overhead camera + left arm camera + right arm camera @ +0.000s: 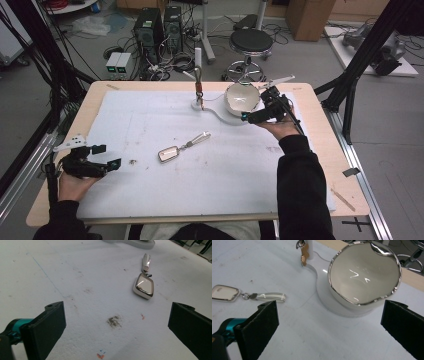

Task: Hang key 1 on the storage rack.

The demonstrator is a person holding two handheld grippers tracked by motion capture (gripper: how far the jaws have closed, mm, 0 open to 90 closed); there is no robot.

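Silver-rimmed white ceramic bowl point(364, 277) sitting far right; right tool point(329, 325) hovering open, left tool point(117, 325) open. Best approaching rim squarely.

Glossy white ceramic bowl with silver metallic rim point(364, 277); shiny chrome-edged cream key fob point(143, 286); matt, stained white foam table cover point(150, 130); pale wooden table edge point(320, 125).
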